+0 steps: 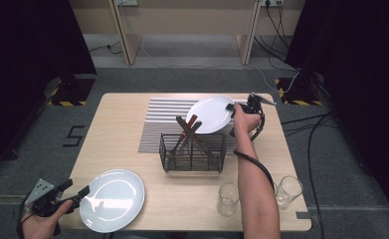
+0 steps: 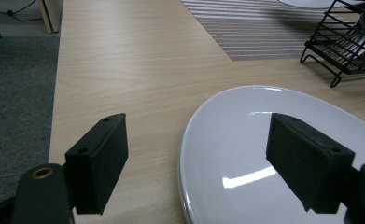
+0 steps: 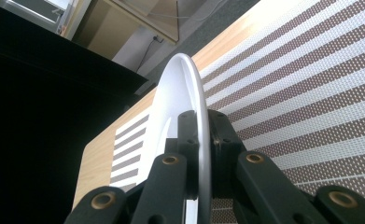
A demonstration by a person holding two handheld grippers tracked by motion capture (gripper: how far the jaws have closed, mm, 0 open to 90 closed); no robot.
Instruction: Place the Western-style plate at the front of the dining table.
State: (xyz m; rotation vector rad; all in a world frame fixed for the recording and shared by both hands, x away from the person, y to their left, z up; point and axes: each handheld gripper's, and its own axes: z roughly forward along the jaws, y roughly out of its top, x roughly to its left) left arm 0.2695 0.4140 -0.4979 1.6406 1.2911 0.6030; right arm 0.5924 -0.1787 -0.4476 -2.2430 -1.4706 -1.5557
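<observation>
table: wood | striped mat | wire rack | plate | two glasses

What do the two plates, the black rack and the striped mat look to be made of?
The lifted plate and the near plate: glossy white, likely glazed ceramic, possibly melamine; sharp highlights show on the near plate. The rack: thin black wire, probably coated metal. The mat: woven mesh in brown and pale stripes, likely vinyl. The right gripper clamps the lifted plate's rim.

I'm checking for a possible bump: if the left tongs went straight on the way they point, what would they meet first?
Probably the near white plate: the left tongs, jaws open, already straddle its rim.
</observation>
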